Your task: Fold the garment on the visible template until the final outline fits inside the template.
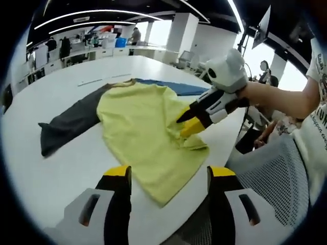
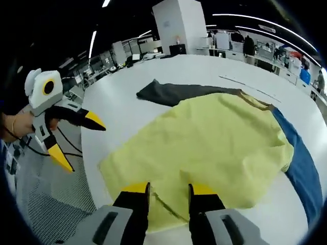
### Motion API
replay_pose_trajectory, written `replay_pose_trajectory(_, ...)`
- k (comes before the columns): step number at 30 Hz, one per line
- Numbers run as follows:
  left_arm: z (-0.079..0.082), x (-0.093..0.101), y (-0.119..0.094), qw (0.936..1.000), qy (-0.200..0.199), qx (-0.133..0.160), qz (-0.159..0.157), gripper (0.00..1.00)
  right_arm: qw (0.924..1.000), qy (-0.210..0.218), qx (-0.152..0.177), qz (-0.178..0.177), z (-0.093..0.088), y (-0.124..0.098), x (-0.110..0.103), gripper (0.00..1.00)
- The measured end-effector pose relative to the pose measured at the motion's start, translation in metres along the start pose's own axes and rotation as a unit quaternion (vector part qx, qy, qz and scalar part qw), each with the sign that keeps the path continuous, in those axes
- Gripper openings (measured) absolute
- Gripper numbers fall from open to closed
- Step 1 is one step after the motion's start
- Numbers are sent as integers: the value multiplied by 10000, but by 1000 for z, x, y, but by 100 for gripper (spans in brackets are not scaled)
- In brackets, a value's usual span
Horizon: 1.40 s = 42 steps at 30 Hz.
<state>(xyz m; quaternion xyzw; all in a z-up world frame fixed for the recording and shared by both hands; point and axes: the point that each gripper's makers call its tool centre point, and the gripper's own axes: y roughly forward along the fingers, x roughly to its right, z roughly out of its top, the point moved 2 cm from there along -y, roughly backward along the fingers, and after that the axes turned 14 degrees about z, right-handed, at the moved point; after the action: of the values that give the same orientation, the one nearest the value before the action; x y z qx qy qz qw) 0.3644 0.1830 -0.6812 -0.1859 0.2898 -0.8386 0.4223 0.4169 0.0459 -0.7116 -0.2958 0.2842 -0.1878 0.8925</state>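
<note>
A yellow T-shirt (image 1: 143, 127) (image 2: 214, 143) lies spread on the white table (image 1: 61, 168) (image 2: 122, 117). A blue sheet (image 1: 179, 88) (image 2: 301, 168) sticks out from under its far side, and a dark grey garment (image 1: 71, 122) (image 2: 179, 93) lies partly beneath it. My right gripper (image 2: 168, 191) (image 1: 184, 126) rests on the shirt's near edge. Its jaws are narrowed but apart, with a crease of yellow fabric between them. My left gripper (image 1: 168, 173) (image 2: 82, 143) hangs wide open off the table's edge, short of the shirt's corner, holding nothing.
A grey mesh chair (image 1: 271, 173) (image 2: 46, 204) stands against the table's edge below both grippers. A person's forearm (image 1: 286, 99) reaches in with the right gripper. Desks, pillars and standing people fill the office beyond the table's far side.
</note>
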Motion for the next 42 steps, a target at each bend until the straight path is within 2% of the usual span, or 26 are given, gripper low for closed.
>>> replay_pose_trajectory(5,-1,-1,4,10000,-75,-45,35,59,9998,162,27,-73,-8,-17,0,30)
replay_pose_trajectory(10,-6,-5,8,9997,-112,-139,154,57,9989,320,-23,-334,-20,-31,8,30)
replay_pose_trajectory(15,-13,-8,15,9991,36,-240,350,54,9954,695,71,-660,-31,-41,22,28)
replay_pose_trajectory(18,-18,-10,18,9983,134,-342,449,53,9937,852,172,-709,-31,-45,27,28)
replay_pose_trajectory(20,-20,-9,19,9983,61,-362,443,52,9912,1090,285,-701,-30,-47,30,27)
replay_pose_trajectory(24,-21,-12,22,9979,-68,-364,522,49,9880,1286,416,-750,-27,-48,36,27)
replay_pose_trajectory(30,-29,-14,28,9965,-271,-506,606,43,9838,1587,345,-764,-36,-39,42,23)
replay_pose_trajectory(32,-33,-15,29,9958,-255,-559,678,41,9827,1645,368,-772,-38,-37,42,21)
replay_pose_trajectory(34,-38,-20,30,9952,-28,-534,825,38,9815,1713,358,-770,-41,-35,41,19)
replay_pose_trajectory(40,-48,-22,30,9938,-145,-682,870,33,9781,1889,416,-772,-46,-32,42,10)
replay_pose_trajectory(42,-51,-24,29,9922,-263,-772,946,27,9775,1911,407,-792,-47,-32,43,7)
